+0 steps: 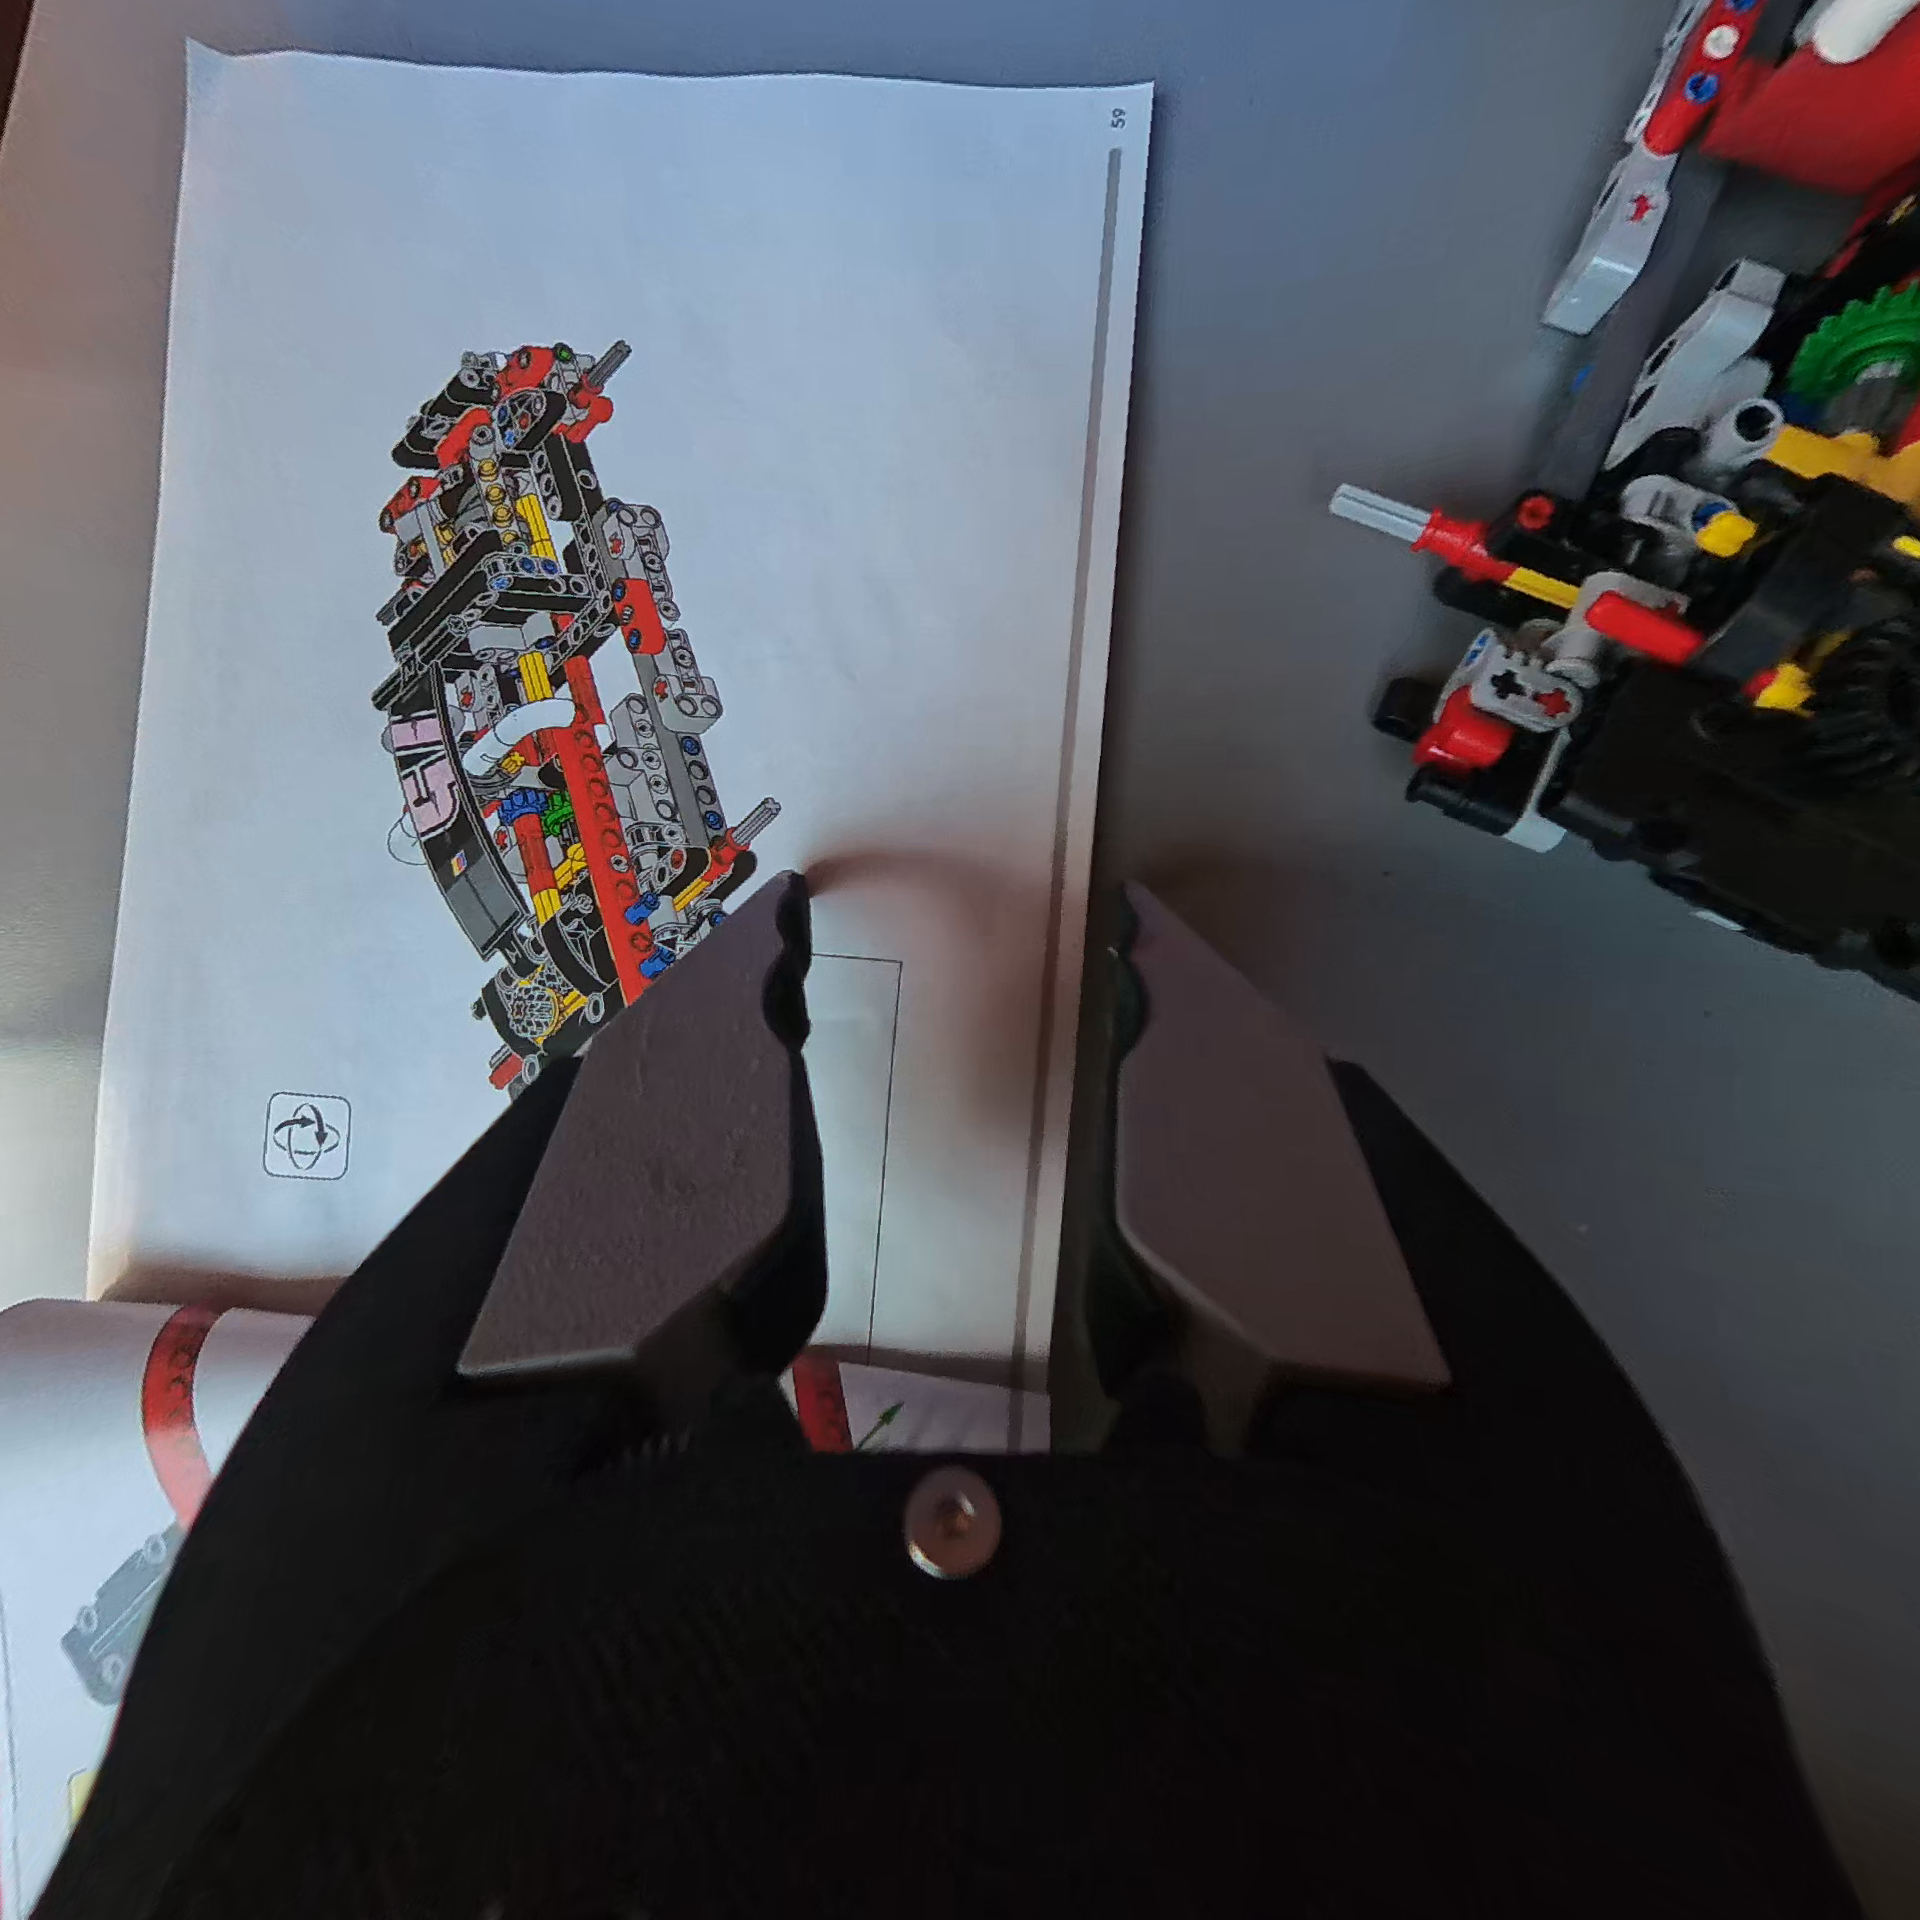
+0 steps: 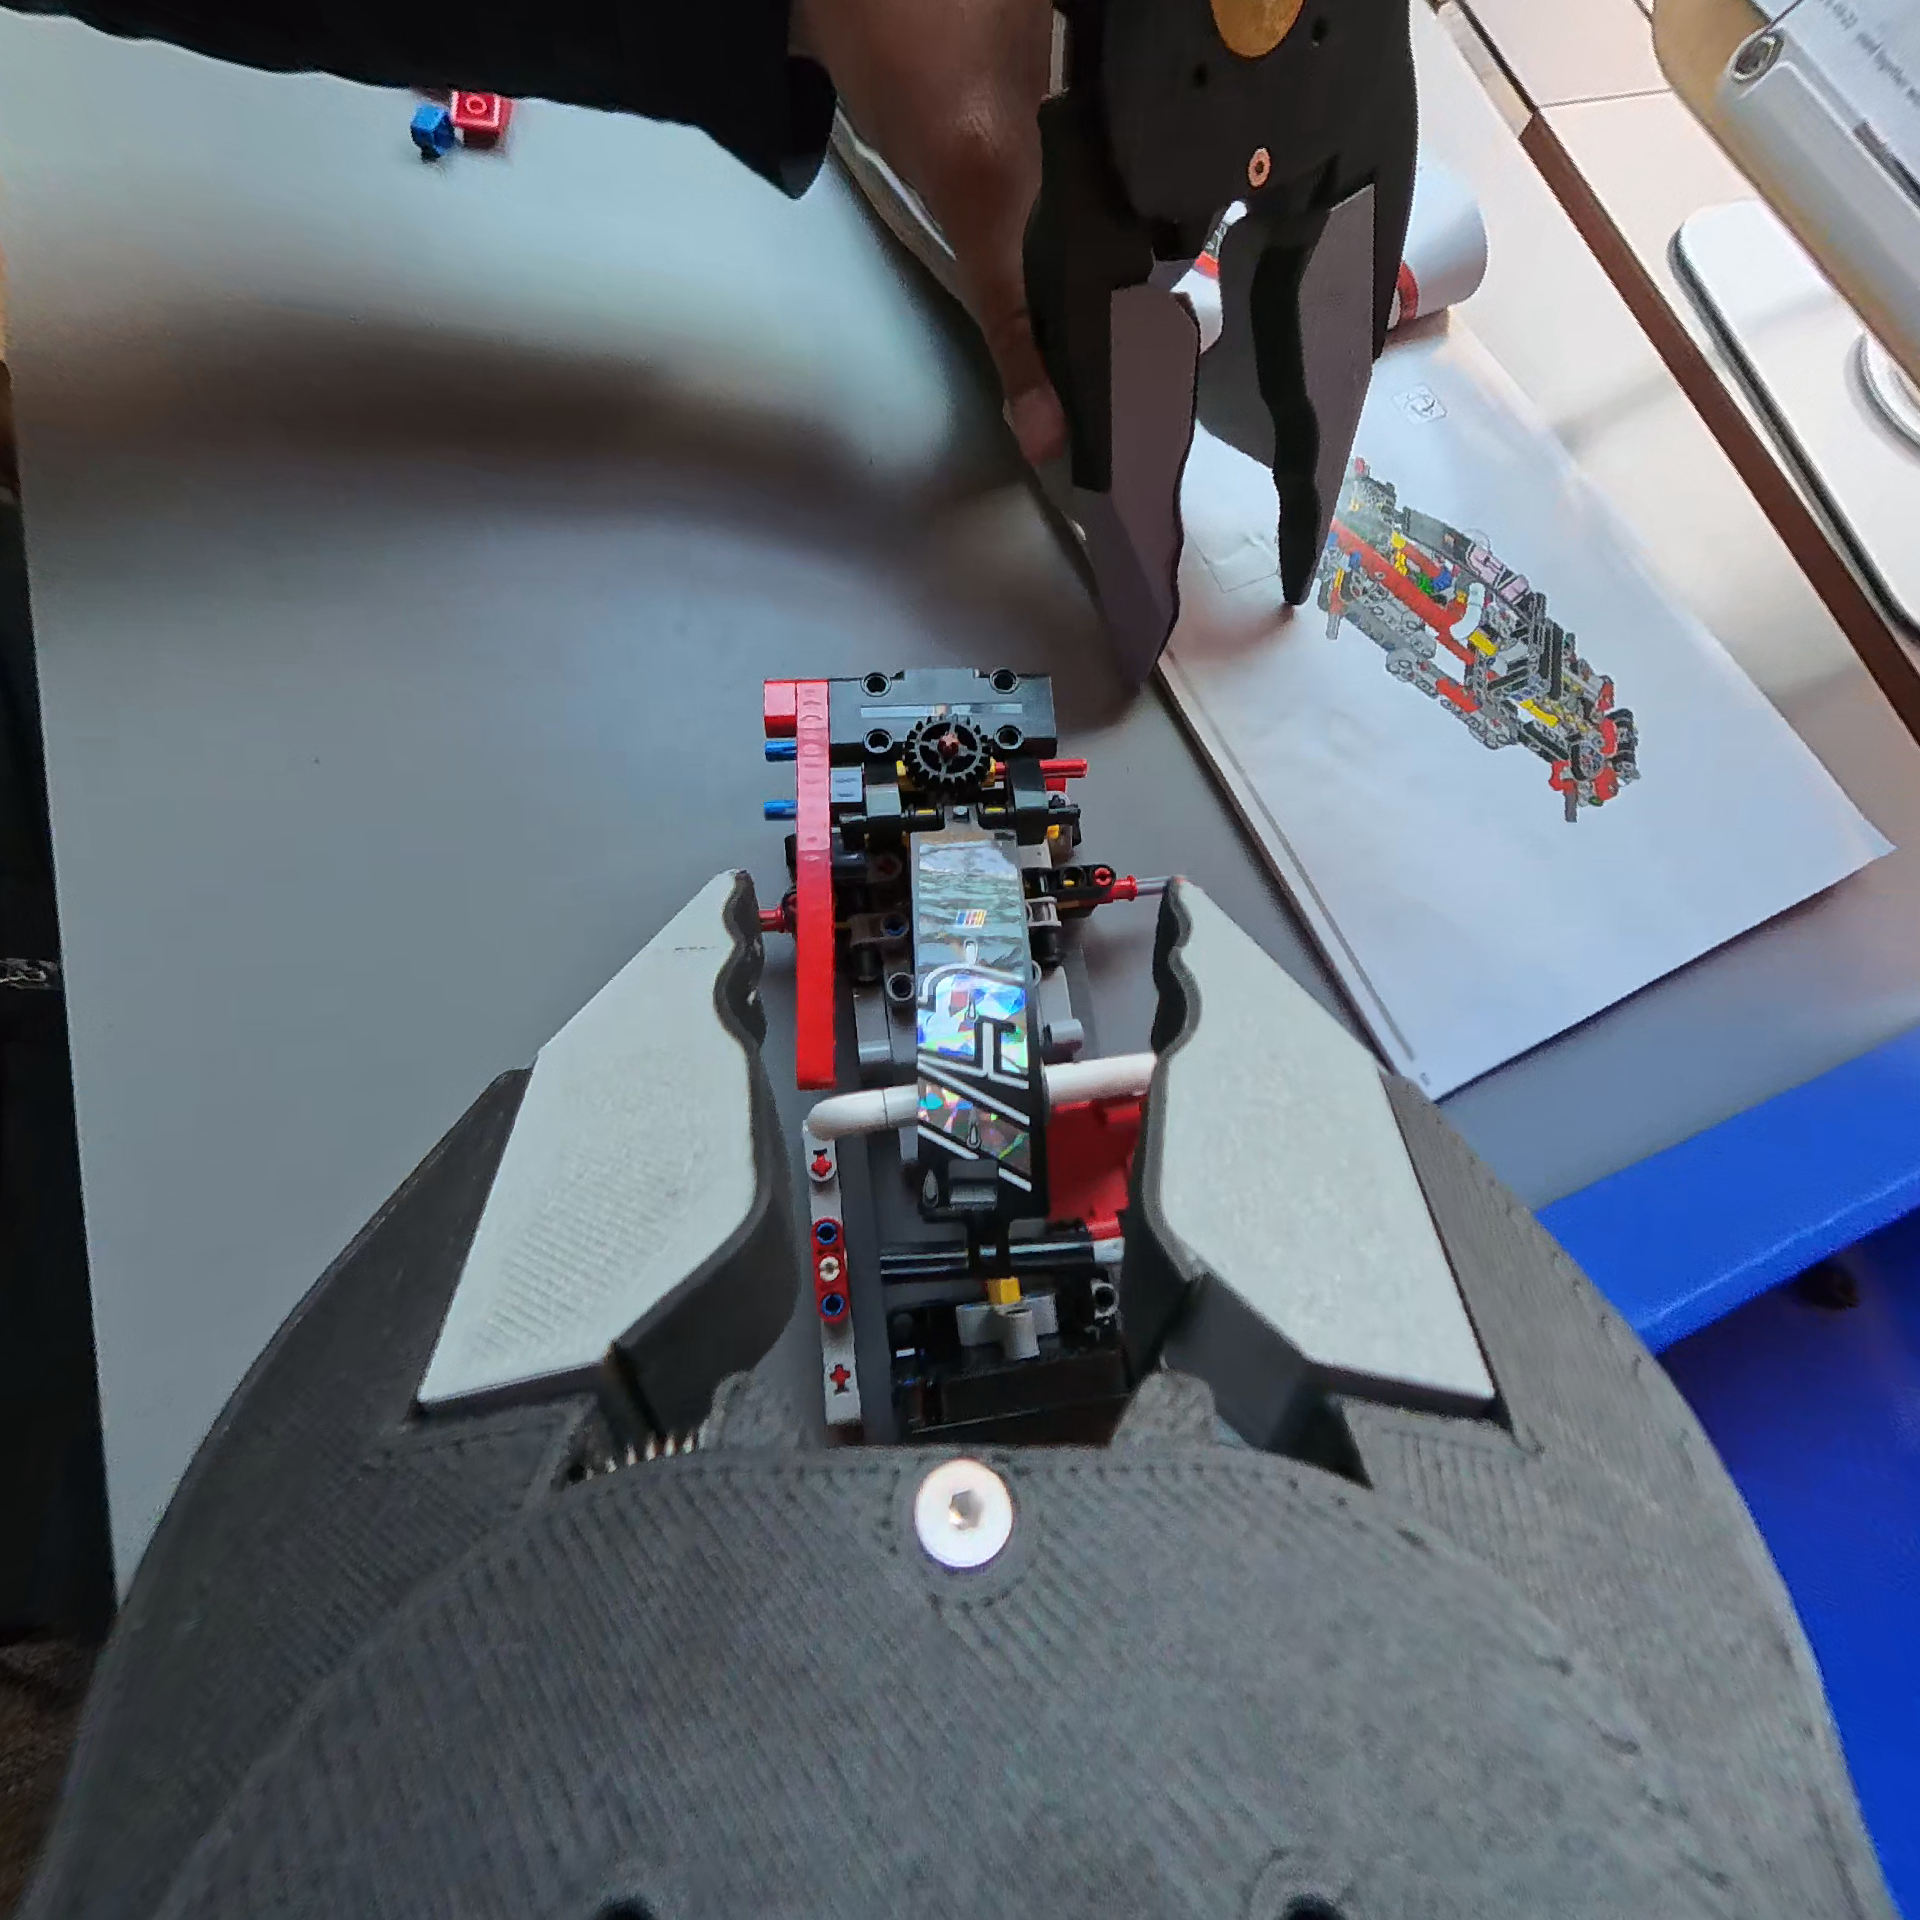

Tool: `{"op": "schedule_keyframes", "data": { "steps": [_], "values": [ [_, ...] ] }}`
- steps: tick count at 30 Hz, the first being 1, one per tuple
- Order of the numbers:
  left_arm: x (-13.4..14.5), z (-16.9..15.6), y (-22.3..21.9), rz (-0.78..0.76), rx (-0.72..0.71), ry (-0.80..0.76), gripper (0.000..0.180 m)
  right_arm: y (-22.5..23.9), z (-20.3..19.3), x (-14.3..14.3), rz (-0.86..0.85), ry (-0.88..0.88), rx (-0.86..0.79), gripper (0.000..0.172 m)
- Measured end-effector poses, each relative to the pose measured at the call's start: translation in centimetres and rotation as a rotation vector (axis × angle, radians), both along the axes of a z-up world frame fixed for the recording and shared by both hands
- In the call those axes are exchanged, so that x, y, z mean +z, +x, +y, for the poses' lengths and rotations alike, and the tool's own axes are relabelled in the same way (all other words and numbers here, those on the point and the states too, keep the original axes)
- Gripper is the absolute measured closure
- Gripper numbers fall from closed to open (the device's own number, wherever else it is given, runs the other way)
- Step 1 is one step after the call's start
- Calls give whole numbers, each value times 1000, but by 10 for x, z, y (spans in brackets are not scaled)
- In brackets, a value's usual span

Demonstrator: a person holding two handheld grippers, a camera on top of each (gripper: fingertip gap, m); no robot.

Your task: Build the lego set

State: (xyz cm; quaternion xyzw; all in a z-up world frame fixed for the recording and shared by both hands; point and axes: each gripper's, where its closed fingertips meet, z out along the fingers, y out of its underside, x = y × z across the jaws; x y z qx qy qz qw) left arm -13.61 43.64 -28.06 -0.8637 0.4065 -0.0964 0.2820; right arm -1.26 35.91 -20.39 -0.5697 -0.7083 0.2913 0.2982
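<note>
The left claw (image 1: pixel 956 904) stands open over the edge of the instruction booklet (image 1: pixel 644 260), holding nothing. The right claw (image 2: pixel 961 904) is wide open around the brick-built car chassis (image 2: pixel 935 935) on the counter (image 2: pixel 364 675), its pads not pressing.

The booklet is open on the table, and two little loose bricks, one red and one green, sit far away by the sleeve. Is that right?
Almost. The booklet lies open on the table, but the loose bricks near the sleeve are red and blue, not green. The right wrist view shows them.
</note>
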Motion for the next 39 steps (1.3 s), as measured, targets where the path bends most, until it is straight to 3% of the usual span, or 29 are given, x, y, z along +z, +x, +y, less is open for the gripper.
{"op": "schedule_keyframes", "data": {
  "steps": [8,10,14,20,22,27,30,34,39],
  "values": [
    [4,-2,-8,-88,4,-56,132,-8,5,-1,-17,17,34,98],
    [5,0,-12,-94,17,-51,143,-9,5,-1,-16,12,37,98],
    [4,0,-13,-119,22,-47,147,-10,6,-2,-17,13,37,99],
    [16,2,3,-195,23,-47,130,-14,14,5,-31,57,38,100],
    [21,13,7,-193,55,-21,112,-19,23,20,-12,91,34,100],
    [26,28,33,-176,40,-6,112,-46,49,99,135,64,45,100],
    [14,34,41,-140,57,-51,108,-60,56,138,224,47,62,102],
    [-4,45,33,15,59,-23,100,-70,63,152,273,78,72,104],
    [-2,60,51,-50,60,-68,99,-67,75,148,352,42,95,109]
  ]
}}
